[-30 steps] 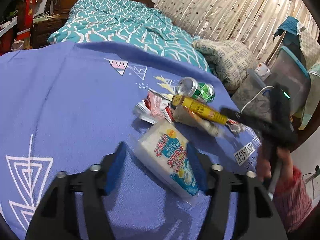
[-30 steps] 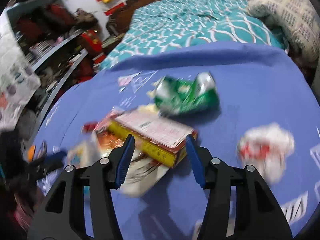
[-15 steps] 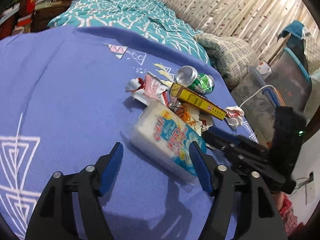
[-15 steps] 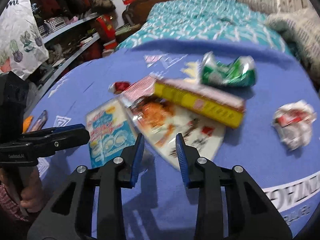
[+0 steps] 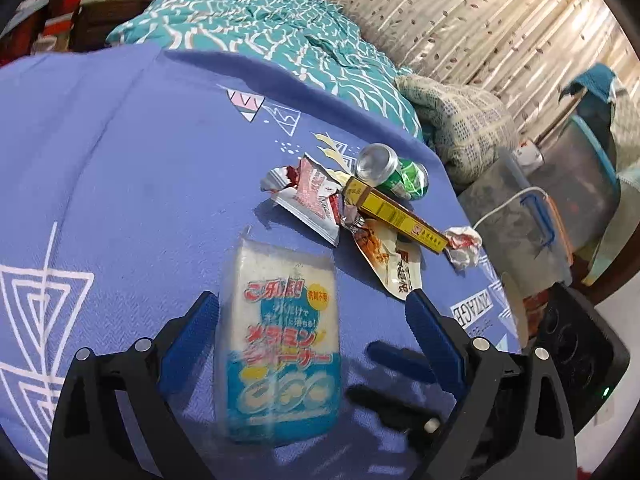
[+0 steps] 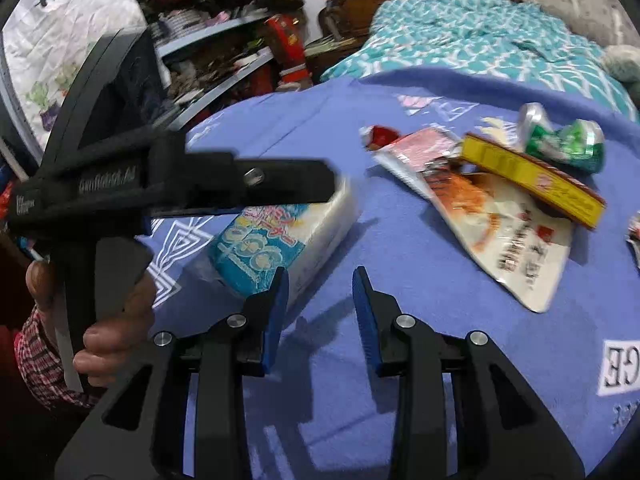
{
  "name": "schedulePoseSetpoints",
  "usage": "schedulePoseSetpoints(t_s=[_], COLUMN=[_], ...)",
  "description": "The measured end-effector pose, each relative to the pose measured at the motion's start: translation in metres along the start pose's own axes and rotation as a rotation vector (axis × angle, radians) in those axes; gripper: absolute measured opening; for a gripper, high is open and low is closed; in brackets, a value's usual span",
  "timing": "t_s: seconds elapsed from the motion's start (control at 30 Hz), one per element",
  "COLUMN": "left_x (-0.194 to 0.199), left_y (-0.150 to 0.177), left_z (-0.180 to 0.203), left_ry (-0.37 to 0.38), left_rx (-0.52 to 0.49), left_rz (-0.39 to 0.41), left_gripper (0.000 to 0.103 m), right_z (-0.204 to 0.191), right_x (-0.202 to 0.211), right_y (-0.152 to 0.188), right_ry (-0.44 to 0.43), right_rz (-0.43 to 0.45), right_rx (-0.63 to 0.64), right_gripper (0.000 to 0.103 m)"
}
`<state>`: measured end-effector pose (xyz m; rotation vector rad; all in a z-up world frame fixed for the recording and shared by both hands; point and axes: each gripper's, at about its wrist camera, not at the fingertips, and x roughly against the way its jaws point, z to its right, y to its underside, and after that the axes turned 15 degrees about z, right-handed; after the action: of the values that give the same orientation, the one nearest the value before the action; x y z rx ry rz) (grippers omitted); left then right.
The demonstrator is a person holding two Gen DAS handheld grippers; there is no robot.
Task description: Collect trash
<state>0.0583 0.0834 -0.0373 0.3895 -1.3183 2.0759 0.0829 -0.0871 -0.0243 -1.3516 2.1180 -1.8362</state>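
A white and blue sponge packet (image 5: 280, 336) lies on the blue cloth between the wide-open fingers of my left gripper (image 5: 312, 308), not clamped. It also shows in the right wrist view (image 6: 280, 236), left of my right gripper (image 6: 320, 280), which is open and empty just above the cloth. Beyond lie a crushed green can (image 5: 394, 172), a yellow box (image 5: 394, 214), a red and white wrapper (image 5: 310, 196), an orange snack pouch (image 5: 386, 258) and a crumpled wrapper (image 5: 464, 246). The can (image 6: 564, 142), box (image 6: 532, 178) and pouch (image 6: 508, 232) show in the right wrist view.
The blue cloth (image 5: 120, 168) covers the table. A bed with a teal quilt (image 5: 260, 20) lies behind. A grey bin with a cable (image 5: 516, 216) stands off the right edge. Cluttered shelves (image 6: 224, 52) stand at the left.
My left gripper has opened wider and closed in around the sponge packet. My right gripper has swung left from the yellow box toward the packet and narrowed its opening.
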Motion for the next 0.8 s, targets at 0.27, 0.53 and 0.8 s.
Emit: schedulePoseSetpoints(t_s=[0.27, 0.53, 0.8], left_x=[0.007, -0.022, -0.007], left_y=[0.005, 0.027, 0.026], left_z=[0.019, 0.022, 0.001], left_ry=[-0.051, -0.179, -0.177], left_rx=[-0.091, -0.180, -0.190], left_rz=[0.020, -0.040, -0.009], left_gripper=[0.094, 0.069, 0.056], right_z=[0.092, 0.134, 0.090], right_x=[0.041, 0.009, -0.014], right_y=[-0.016, -0.017, -0.023], right_ry=[0.248, 0.355, 0.308], right_rz=[0.084, -0.032, -0.044], right_rx=[-0.101, -0.121, -0.046], right_gripper=[0.054, 0.064, 0.053])
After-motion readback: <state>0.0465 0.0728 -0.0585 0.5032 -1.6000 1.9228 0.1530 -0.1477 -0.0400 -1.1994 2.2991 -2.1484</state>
